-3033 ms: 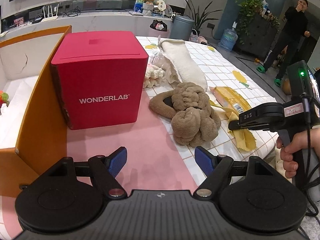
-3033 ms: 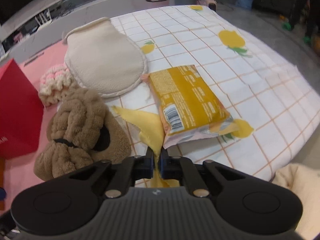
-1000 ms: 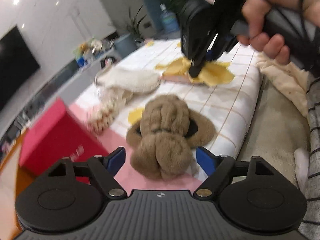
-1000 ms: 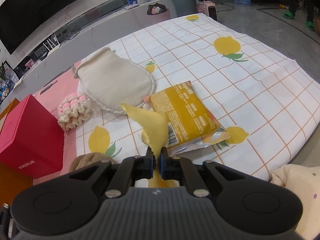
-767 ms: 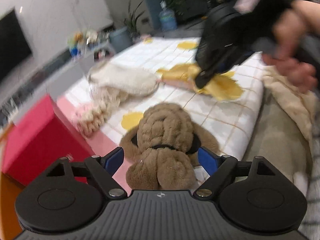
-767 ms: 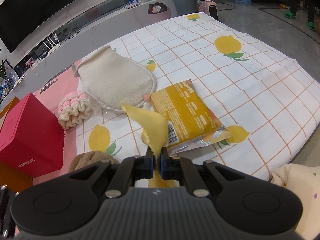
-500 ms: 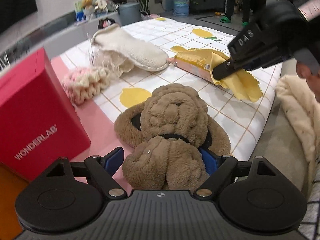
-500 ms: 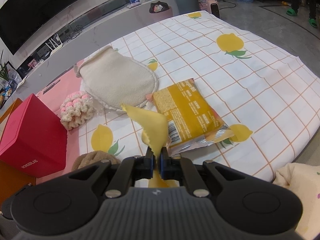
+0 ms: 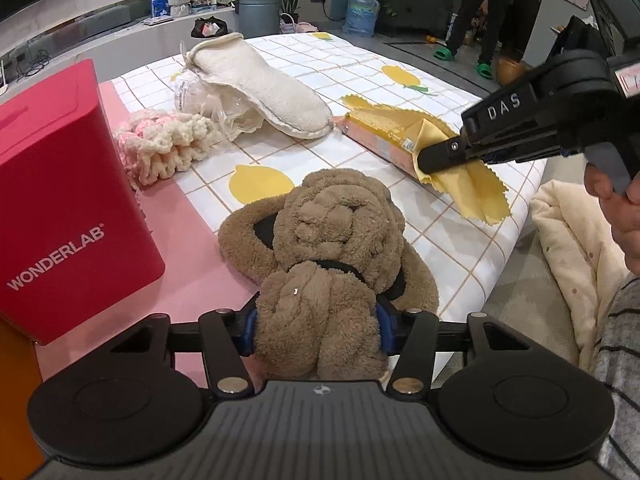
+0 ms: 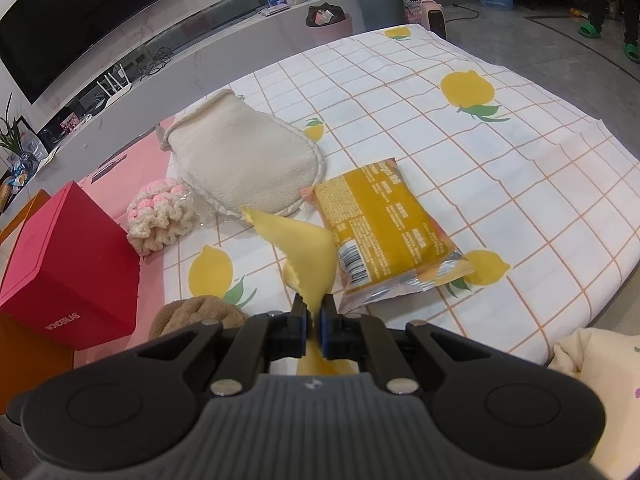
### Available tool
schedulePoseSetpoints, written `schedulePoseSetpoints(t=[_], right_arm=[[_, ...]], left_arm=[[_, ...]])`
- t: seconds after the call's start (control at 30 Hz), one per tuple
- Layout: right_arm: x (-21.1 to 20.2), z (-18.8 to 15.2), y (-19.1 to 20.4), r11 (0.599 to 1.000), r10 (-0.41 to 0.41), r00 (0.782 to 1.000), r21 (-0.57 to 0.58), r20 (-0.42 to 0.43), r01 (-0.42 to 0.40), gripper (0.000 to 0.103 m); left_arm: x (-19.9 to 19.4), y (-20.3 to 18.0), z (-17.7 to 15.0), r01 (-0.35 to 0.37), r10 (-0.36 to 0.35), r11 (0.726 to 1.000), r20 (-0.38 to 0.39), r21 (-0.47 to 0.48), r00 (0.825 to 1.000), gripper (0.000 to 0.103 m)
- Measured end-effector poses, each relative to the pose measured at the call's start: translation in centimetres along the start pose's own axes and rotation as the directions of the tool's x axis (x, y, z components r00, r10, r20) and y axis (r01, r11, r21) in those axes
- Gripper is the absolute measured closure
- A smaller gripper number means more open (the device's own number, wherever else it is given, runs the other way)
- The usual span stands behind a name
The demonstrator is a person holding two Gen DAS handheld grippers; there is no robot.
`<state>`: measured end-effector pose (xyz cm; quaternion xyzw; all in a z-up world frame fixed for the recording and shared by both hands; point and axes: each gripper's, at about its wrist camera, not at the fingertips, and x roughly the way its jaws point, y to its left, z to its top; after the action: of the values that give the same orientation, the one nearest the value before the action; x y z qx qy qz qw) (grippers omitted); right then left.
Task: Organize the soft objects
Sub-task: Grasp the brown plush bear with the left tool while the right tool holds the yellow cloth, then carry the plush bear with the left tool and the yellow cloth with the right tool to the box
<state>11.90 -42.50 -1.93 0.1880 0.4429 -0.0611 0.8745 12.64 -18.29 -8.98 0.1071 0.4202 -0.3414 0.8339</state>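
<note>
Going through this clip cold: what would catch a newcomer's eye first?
The brown plush towel in the foreground, squeezed between the left gripper pads, whose jaws have just been closing. Beside it, the right gripper pinches a yellow cloth above the lemon-print sheet.

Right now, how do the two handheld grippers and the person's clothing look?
Both grippers are matte black plastic with blue finger pads, round discs, silver screws and a ribbed grey base. The right gripper carries white letters "DAS", a grey trigger and a green light on top. The left gripper looks alike. The person's sleeve is grey with dark stripes.
</note>
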Motion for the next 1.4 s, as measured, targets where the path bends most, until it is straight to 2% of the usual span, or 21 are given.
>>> schedulePoseSetpoints(t=[0.2, 0.3, 0.4, 0.47, 0.53, 0.67, 0.77, 0.9, 0.97, 1.03, 1.13, 1.23, 1.4], right_arm=[[-0.4, 0.0, 0.3, 1.0, -0.003, 1.0, -0.021, 0.012, 0.003, 0.099], [-0.8, 0.1, 0.6, 1.0, -0.007, 1.0, -0.026, 0.03, 0.008, 0.099], [-2.3, 0.4, 1.2, 0.999, 0.011, 0.996, -0.05, 0.087, -0.007, 0.099], [-3.5, 0.6, 2.1, 0.994, -0.015, 0.99, -0.103, 0.138, 0.029, 0.099], [-4.7, 0.9, 3.1, 0.986, -0.048, 0.979, -0.147, 0.2, 0.078, 0.099], [-5.8, 3.3, 4.6, 0.982, -0.048, 0.969, -0.164, 0.241, 0.089, 0.099], [-5.2, 6.0, 6.4, 0.981, -0.043, 0.97, -0.176, 0.238, 0.086, 0.099], [-3.8, 9.1, 9.9, 0.99, -0.011, 0.973, -0.132, 0.23, 0.043, 0.099], [-2.8, 10.3, 12.6, 0.988, -0.01, 0.972, -0.149, 0.234, 0.046, 0.099], [-1.9, 11.2, 15.2, 0.988, 0.03, 0.975, -0.157, 0.222, 0.005, 0.099], [-1.0, 11.5, 19.4, 0.984, 0.106, 0.975, -0.161, 0.194, -0.074, 0.099], [-1.1, 11.0, 24.4, 0.966, 0.174, 0.964, -0.224, 0.203, -0.128, 0.099], [-0.9, 9.2, 30.9, 0.919, 0.339, 0.932, -0.257, 0.125, -0.3, 0.099]], left_arm=[[-0.9, -0.1, 1.4, -0.097, 0.101, 0.994, 0.079, -0.054, 0.992, 0.044], [-1.6, 0.0, 2.6, -0.102, 0.111, 0.991, 0.116, -0.086, 0.987, 0.044], [-2.5, -0.3, 4.2, -0.09, 0.1, 0.993, 0.129, -0.078, 0.987, 0.044], [-3.3, -0.5, 5.6, -0.074, 0.08, 0.996, 0.139, -0.048, 0.987, 0.044], [-4.6, -0.5, 7.1, -0.072, 0.078, 0.997, 0.182, -0.037, 0.98, 0.044], [-6.7, 1.1, 10.2, -0.086, 0.095, 0.995, 0.221, -0.052, 0.971, 0.044], [-8.3, 3.2, 11.8, -0.16, 0.165, 0.986, 0.241, -0.041, 0.956, 0.044], [-10.7, 7.9, 13.2, -0.264, 0.28, 0.959, 0.233, -0.098, 0.931, 0.044], [-11.9, 10.3, 13.3, -0.321, 0.343, 0.939, 0.234, -0.126, 0.91, 0.044], [-13.4, 12.7, 13.2, -0.374, 0.406, 0.911, 0.218, -0.176, 0.887, 0.044], [-15.8, 16.1, 12.2, -0.384, 0.444, 0.88, 0.203, -0.279, 0.873, 0.044], [-17.7, 18.6, 10.5, -0.424, 0.495, 0.847, 0.188, -0.319, 0.848, 0.044], [-18.1, 21.9, 7.5, -0.447, 0.519, 0.815, 0.122, -0.367, 0.846, 0.044]])
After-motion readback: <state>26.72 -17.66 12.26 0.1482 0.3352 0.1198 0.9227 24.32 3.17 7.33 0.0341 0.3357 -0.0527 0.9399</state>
